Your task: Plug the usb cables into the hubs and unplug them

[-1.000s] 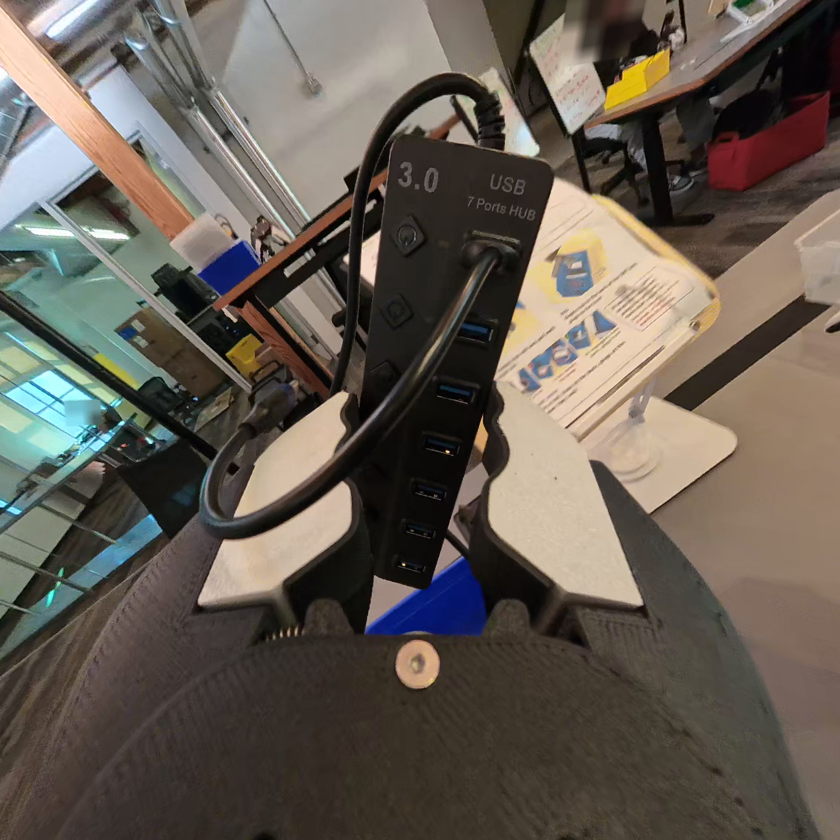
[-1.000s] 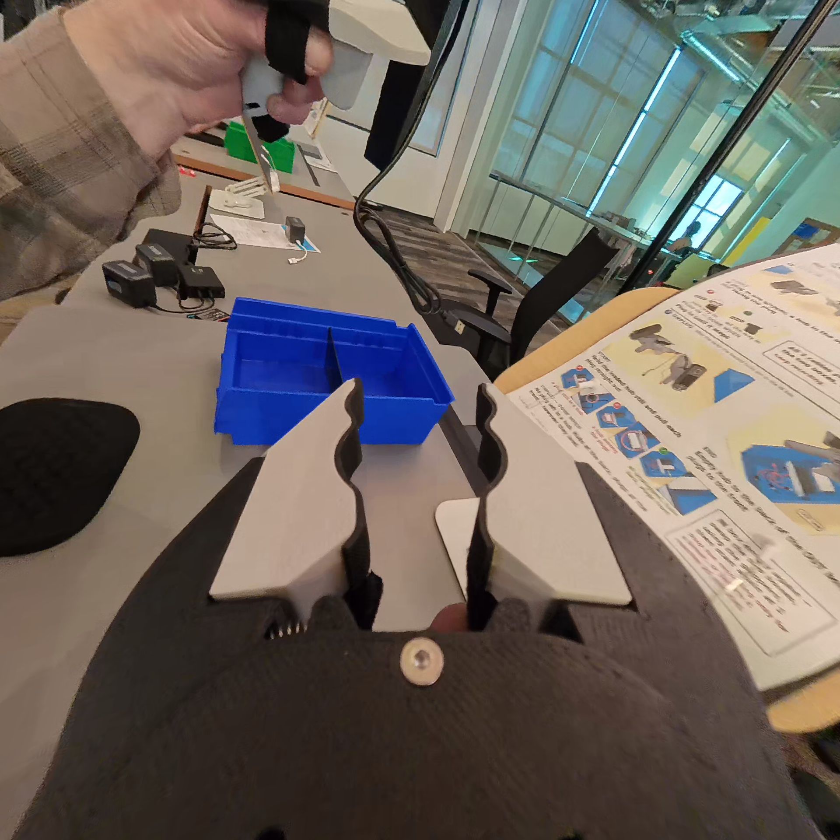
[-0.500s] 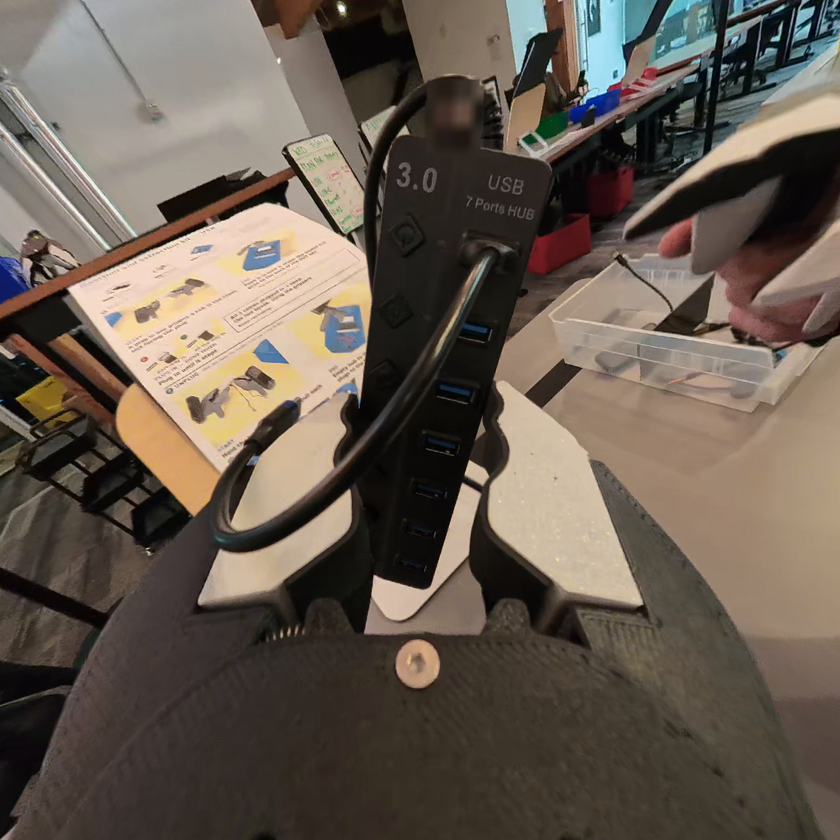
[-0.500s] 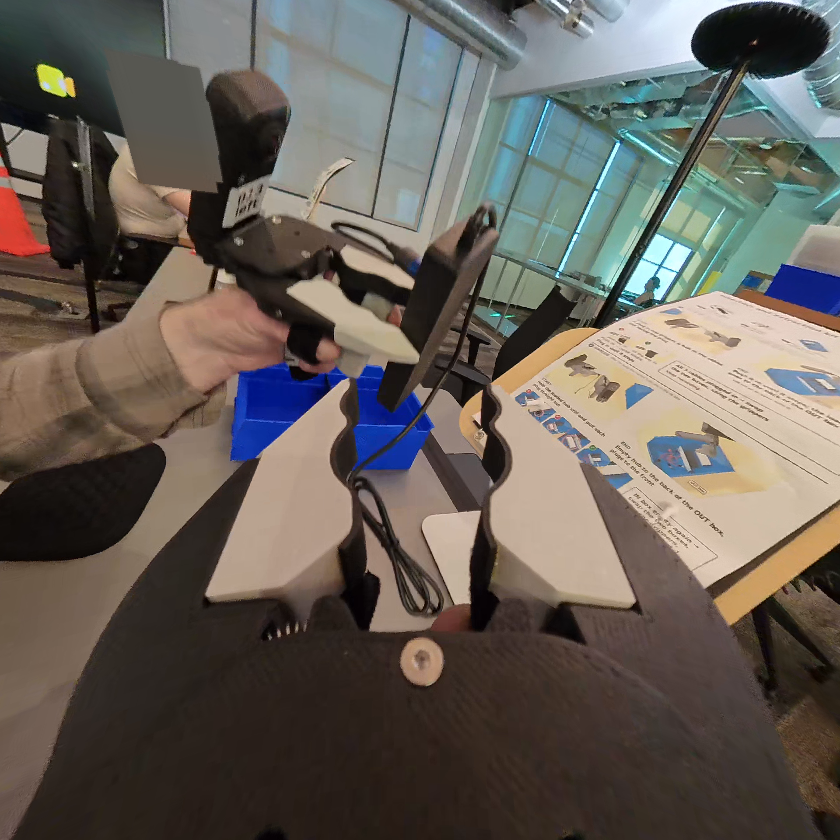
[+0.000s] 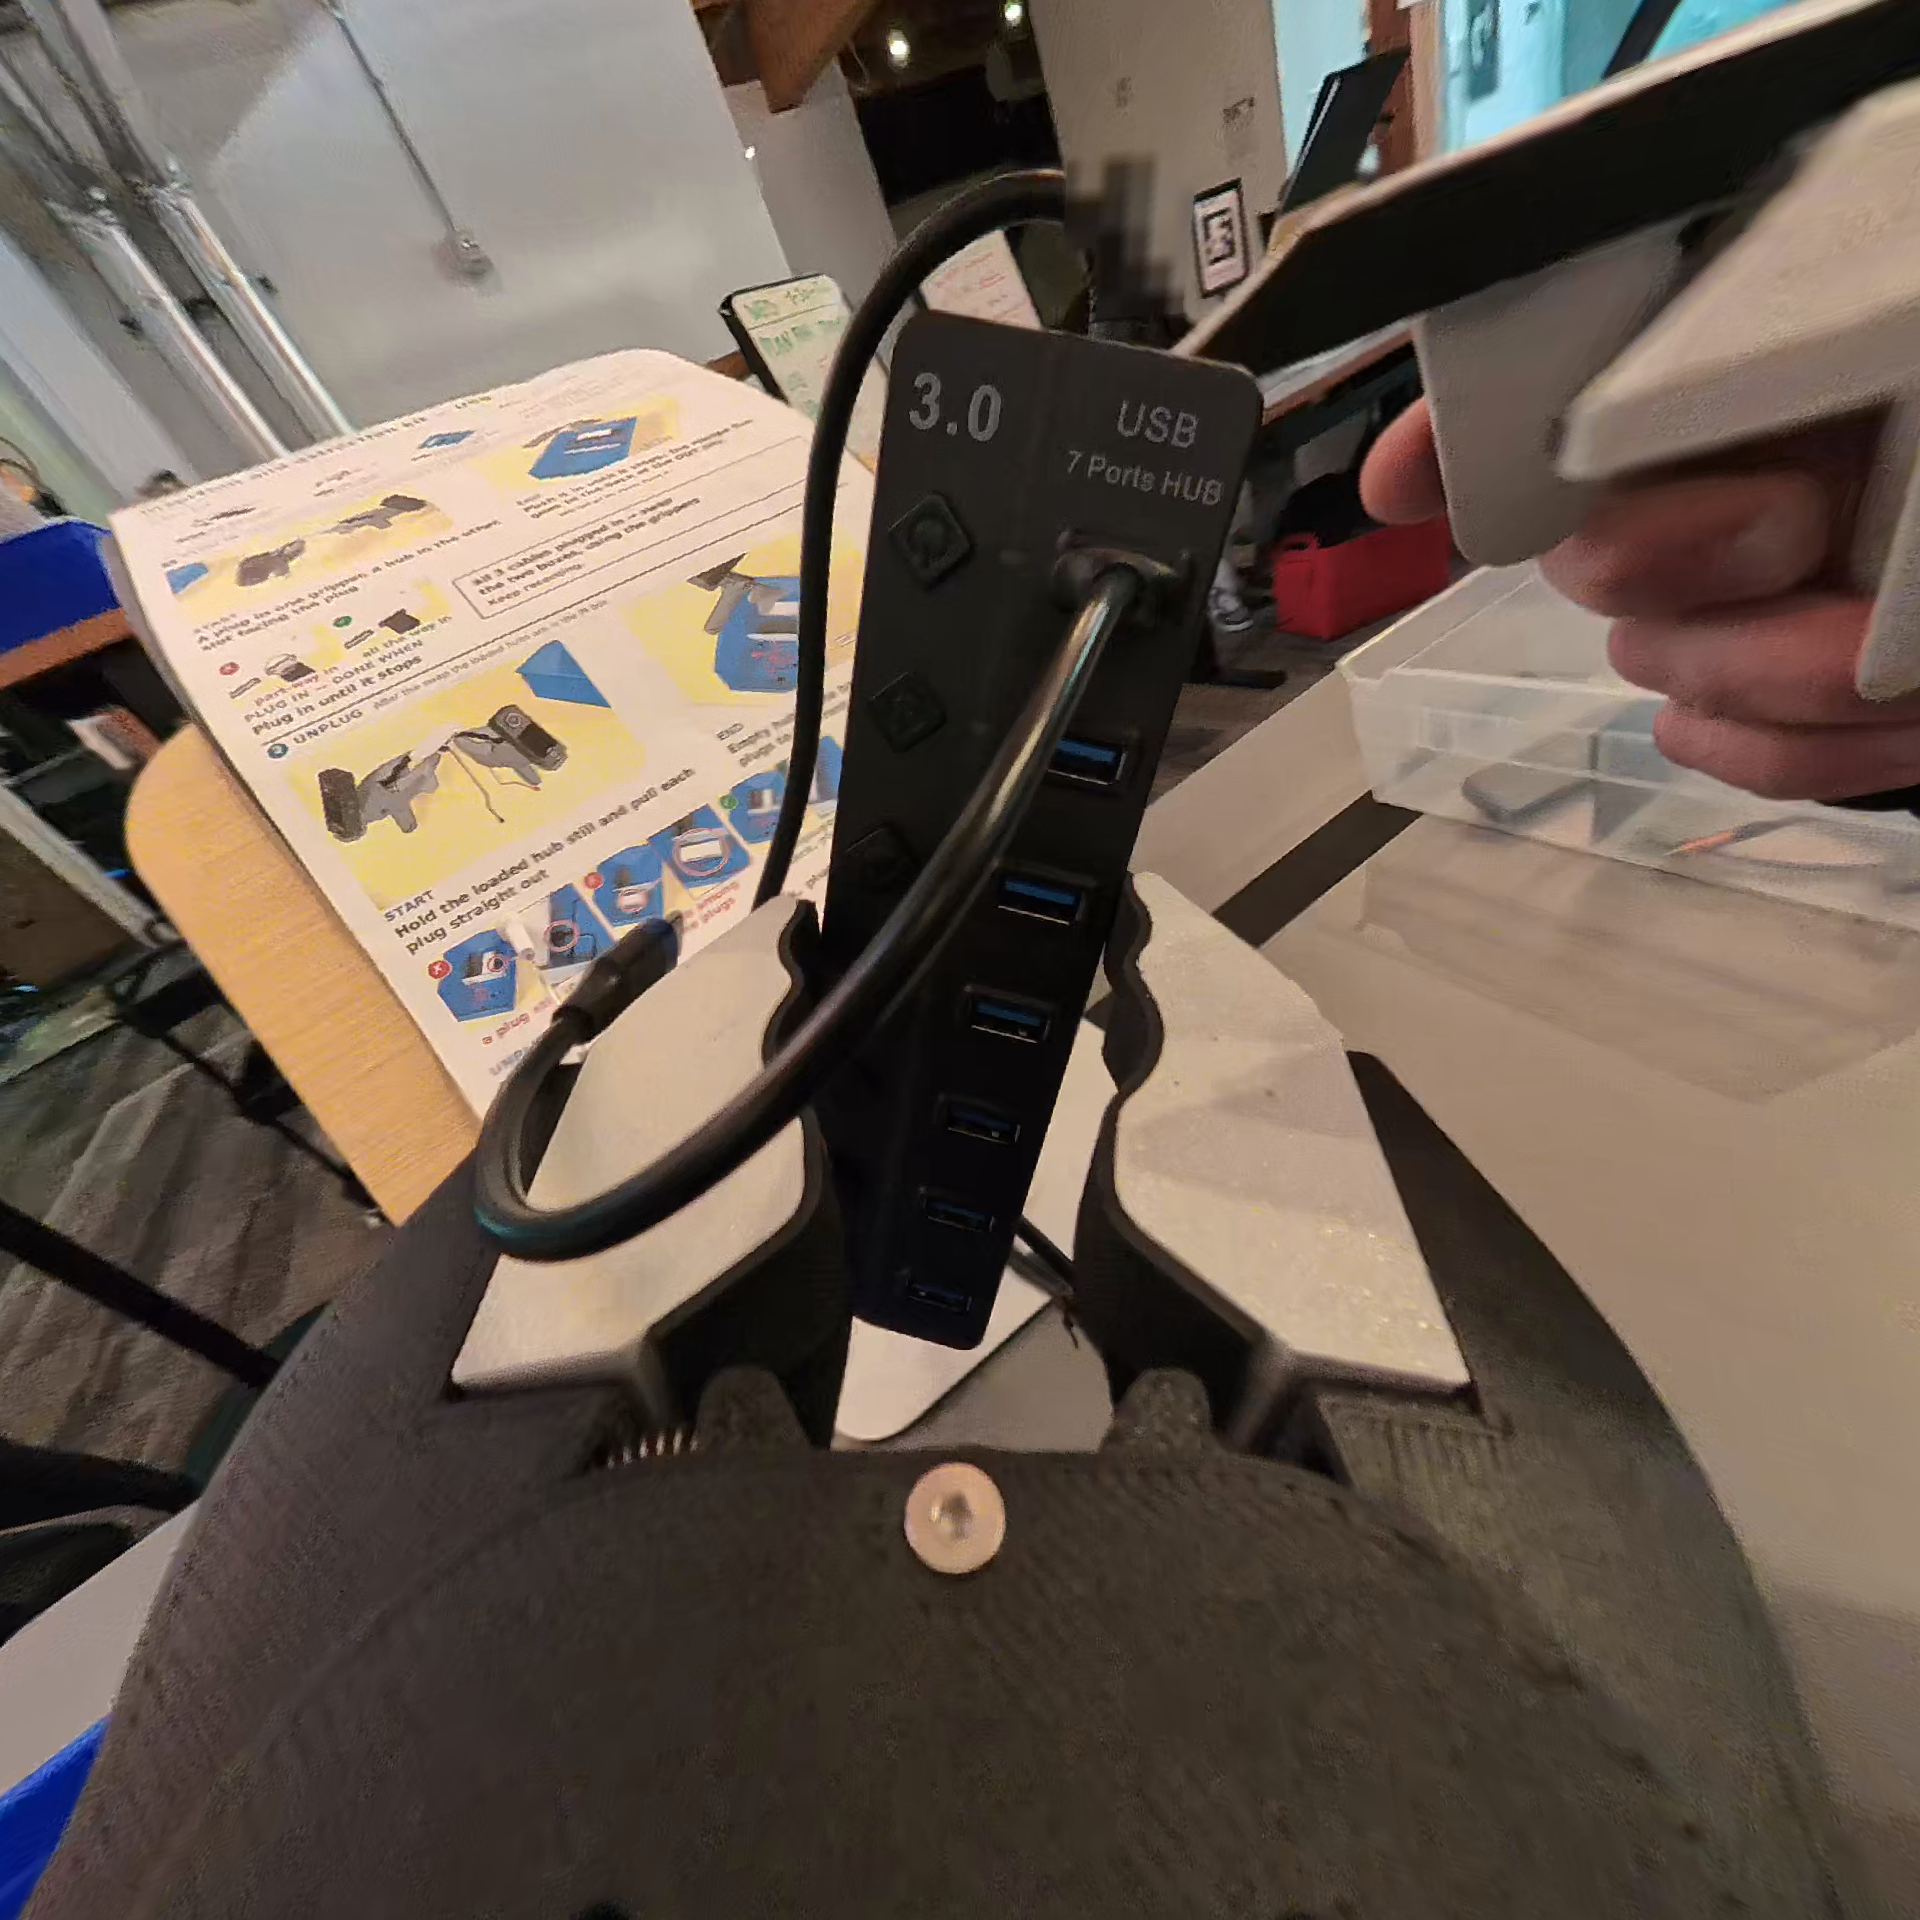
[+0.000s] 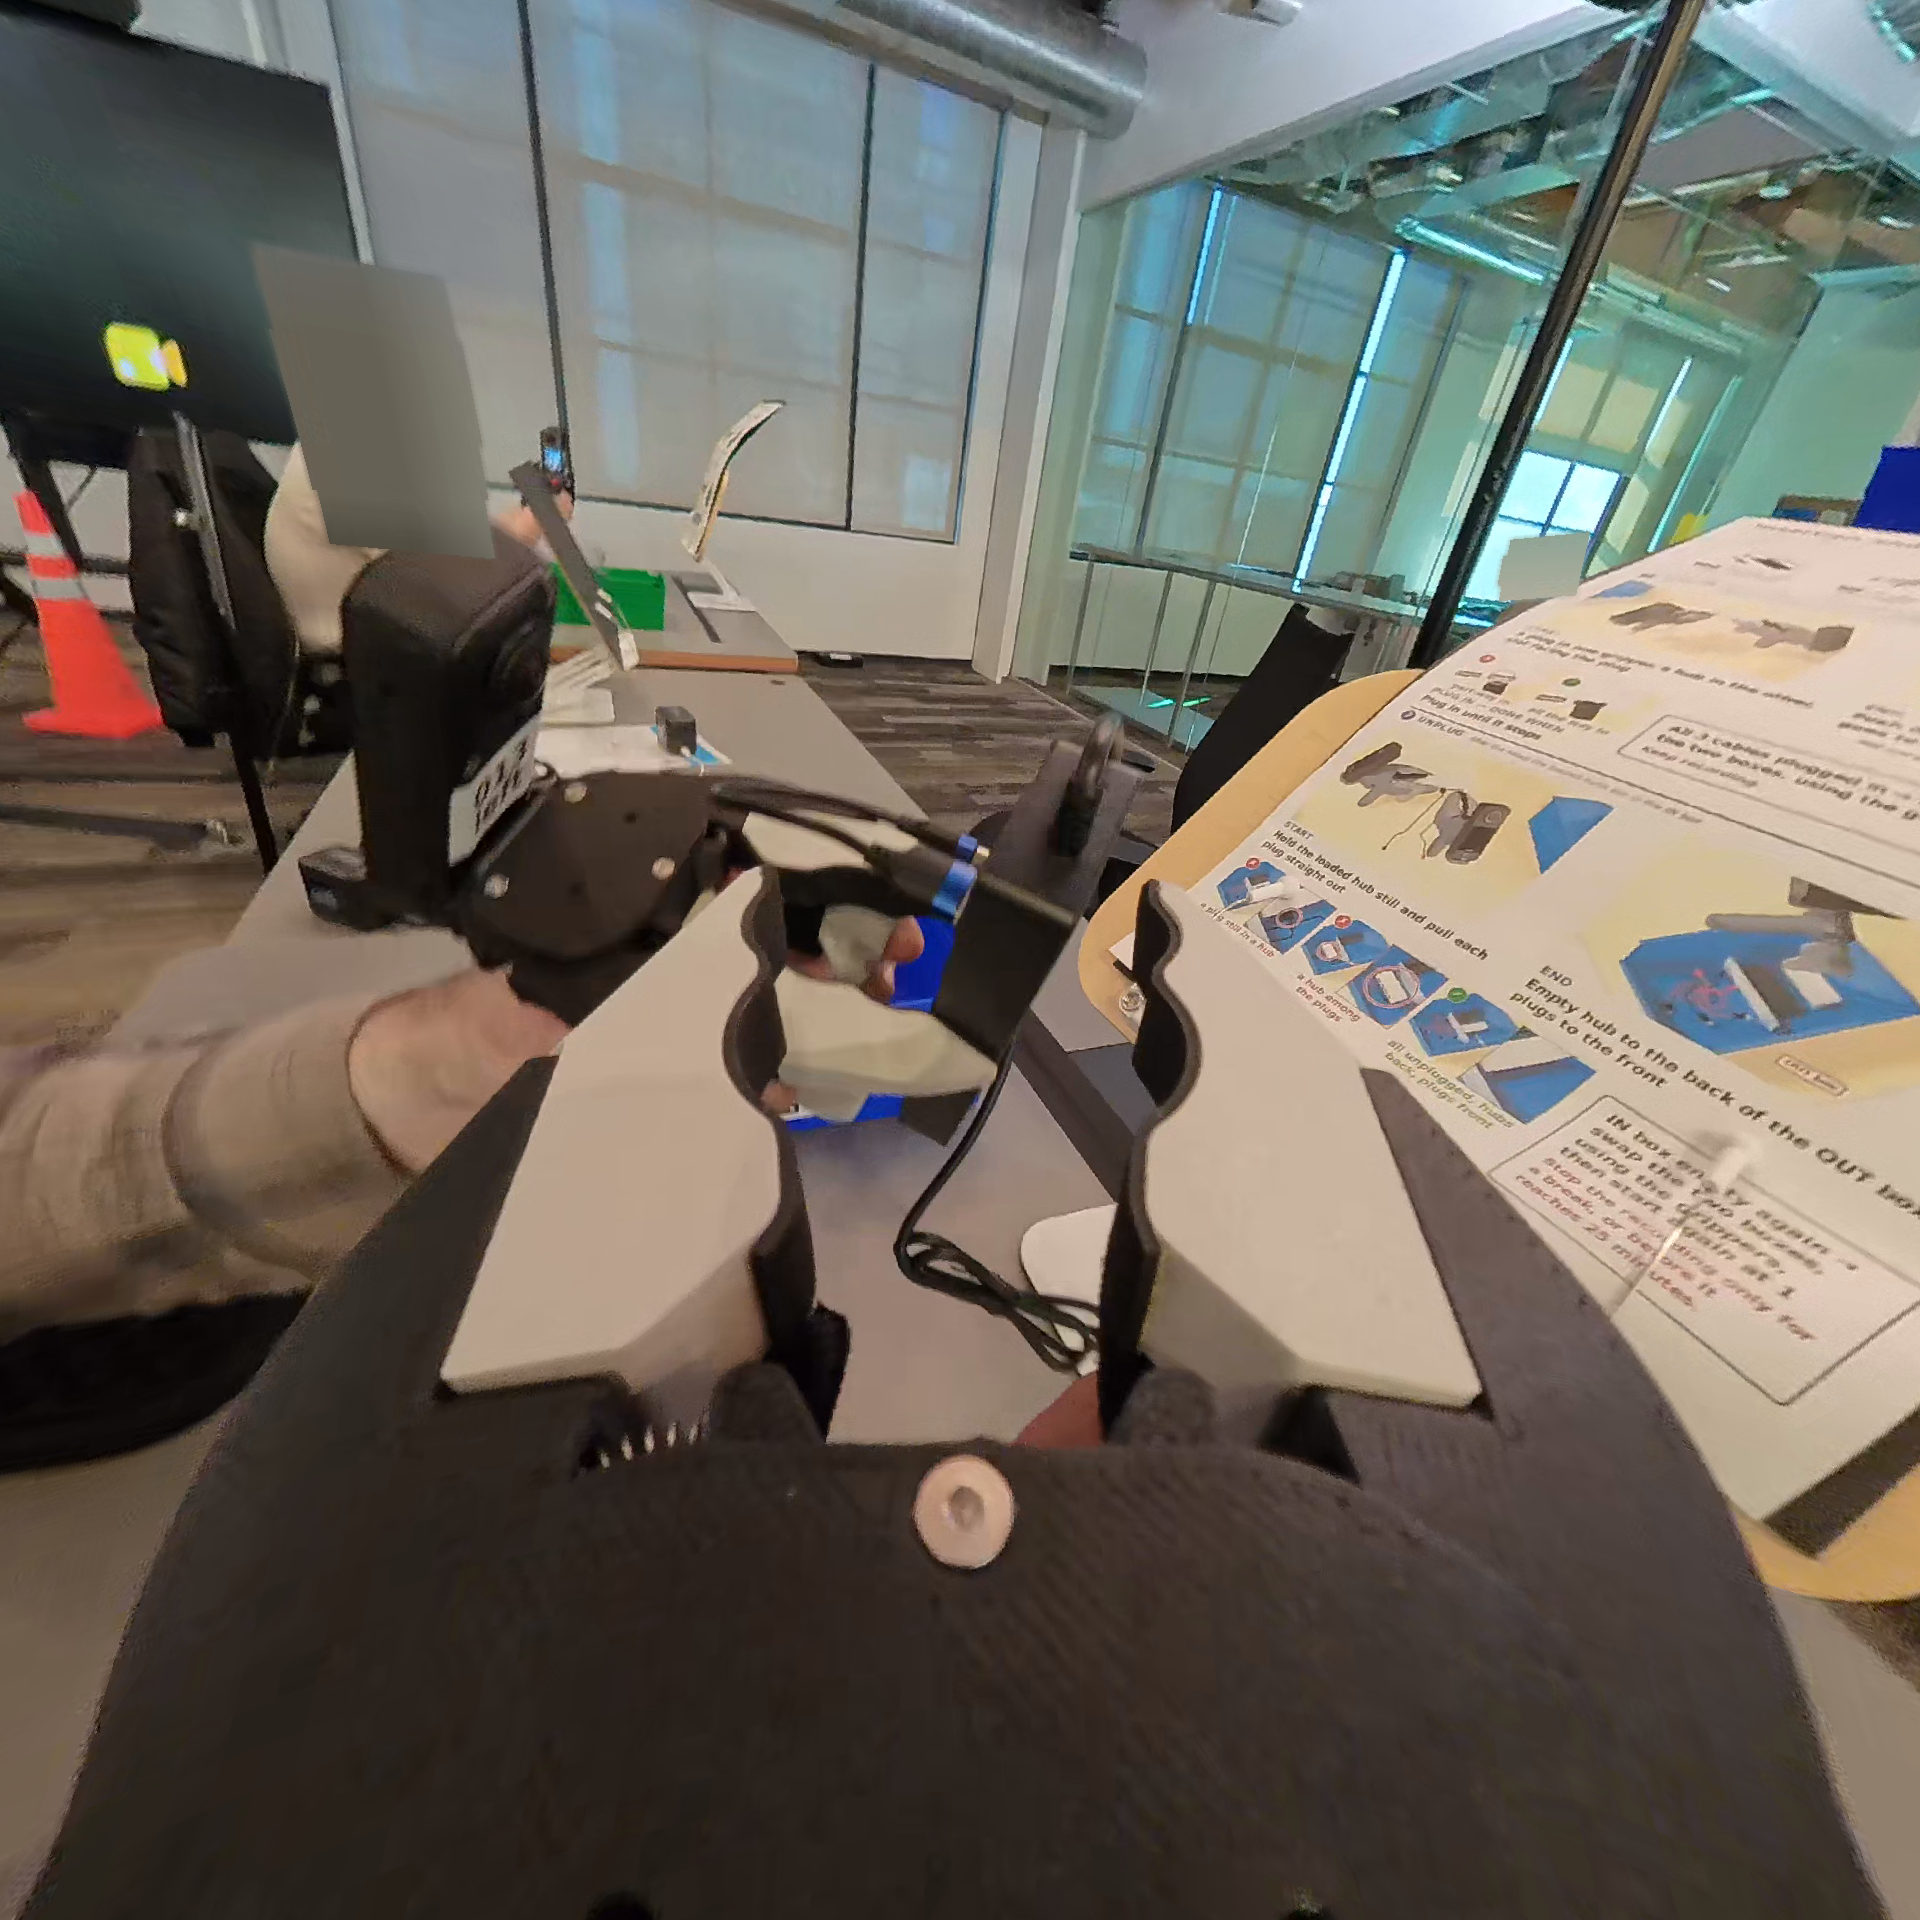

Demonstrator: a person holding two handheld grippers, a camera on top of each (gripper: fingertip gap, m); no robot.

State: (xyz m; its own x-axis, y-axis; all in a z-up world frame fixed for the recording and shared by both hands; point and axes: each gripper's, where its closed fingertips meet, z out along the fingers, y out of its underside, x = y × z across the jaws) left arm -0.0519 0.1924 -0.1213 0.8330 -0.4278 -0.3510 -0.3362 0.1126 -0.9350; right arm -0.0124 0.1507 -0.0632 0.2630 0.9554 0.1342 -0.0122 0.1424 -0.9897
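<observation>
Left gripper (image 5: 961,935) clamps black USB hub (image 5: 1029,790) upright between both fingers above the grey table (image 5: 1558,1091). One black cable (image 5: 831,1049) occupies the topmost port. Right gripper (image 6: 951,935) stands open, empty, facing the hub.

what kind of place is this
Probably an open-plan office or lab workspace: long grey desks, glass partition walls, an office chair, and an illustrated instruction sheet propped on a stand.
</observation>
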